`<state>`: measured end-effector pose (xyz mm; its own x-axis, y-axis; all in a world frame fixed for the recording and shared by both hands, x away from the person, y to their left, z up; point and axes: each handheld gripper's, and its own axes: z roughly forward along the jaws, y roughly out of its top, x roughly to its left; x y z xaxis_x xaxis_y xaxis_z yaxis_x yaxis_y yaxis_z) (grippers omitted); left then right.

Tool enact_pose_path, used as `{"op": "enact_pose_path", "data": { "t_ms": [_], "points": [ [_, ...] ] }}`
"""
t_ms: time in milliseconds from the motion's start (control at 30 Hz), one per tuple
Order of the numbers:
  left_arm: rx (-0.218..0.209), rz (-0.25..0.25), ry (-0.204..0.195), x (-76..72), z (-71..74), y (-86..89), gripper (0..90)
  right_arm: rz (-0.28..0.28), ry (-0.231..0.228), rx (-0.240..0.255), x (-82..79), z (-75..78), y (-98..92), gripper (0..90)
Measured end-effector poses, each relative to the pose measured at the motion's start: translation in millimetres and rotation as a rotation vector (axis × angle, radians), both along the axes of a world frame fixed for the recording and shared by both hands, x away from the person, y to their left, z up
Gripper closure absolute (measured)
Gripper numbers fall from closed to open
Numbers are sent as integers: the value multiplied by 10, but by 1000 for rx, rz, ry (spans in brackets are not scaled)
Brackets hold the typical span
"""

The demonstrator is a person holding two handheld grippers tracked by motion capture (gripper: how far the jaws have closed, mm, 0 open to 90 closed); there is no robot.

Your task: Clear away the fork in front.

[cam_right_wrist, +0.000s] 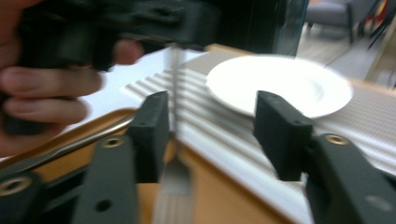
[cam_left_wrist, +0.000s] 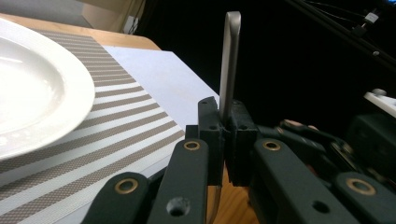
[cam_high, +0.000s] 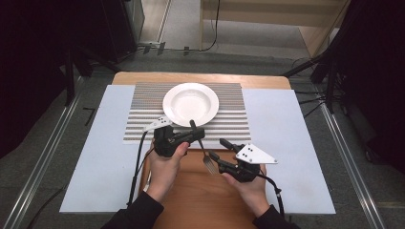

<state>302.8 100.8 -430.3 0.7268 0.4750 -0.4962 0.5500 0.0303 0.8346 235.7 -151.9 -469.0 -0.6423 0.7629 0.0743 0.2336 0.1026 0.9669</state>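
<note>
Now the fork changes claws

Clamped by its handle in the left claw [cam_high: 195,134], the fork [cam_high: 205,155] hangs tines-down just before the half-open right claw [cam_high: 218,149]. Handover looks done; next, probably carry it beside the white plate [cam_high: 190,104] on the striped placemat [cam_high: 143,114].

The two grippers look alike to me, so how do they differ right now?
The left gripper has its jaws shut on the fork handle; the right gripper has its jaws apart, pressing on nothing. The left gripper sits nearer the white plate; the right gripper sits closer to the person. Both are black, hand-held and trail a cable.
</note>
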Motion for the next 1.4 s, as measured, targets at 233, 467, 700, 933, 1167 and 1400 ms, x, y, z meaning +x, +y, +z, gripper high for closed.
{"op": "enact_pose_path", "data": {
  "t_ms": [233,467,700,933,1167,1400],
  "points": [
    [44,0,-36,-41,-1,129,856,-78,24,-16,19,14,-292,166],
    [38,2,-39,-67,-40,244,856,-146,29,18,6,-3,-606,0],
    [39,-1,-31,-93,-58,368,857,-188,38,20,3,-46,-875,0],
    [47,-5,-11,-129,-87,489,857,-259,66,8,-5,-109,-1130,0],
    [53,-19,8,-190,-137,593,857,-291,65,-4,-62,-172,-1365,0],
    [47,-31,27,-258,-199,691,857,-316,68,-14,-142,-248,-1567,0]
  ]
}}
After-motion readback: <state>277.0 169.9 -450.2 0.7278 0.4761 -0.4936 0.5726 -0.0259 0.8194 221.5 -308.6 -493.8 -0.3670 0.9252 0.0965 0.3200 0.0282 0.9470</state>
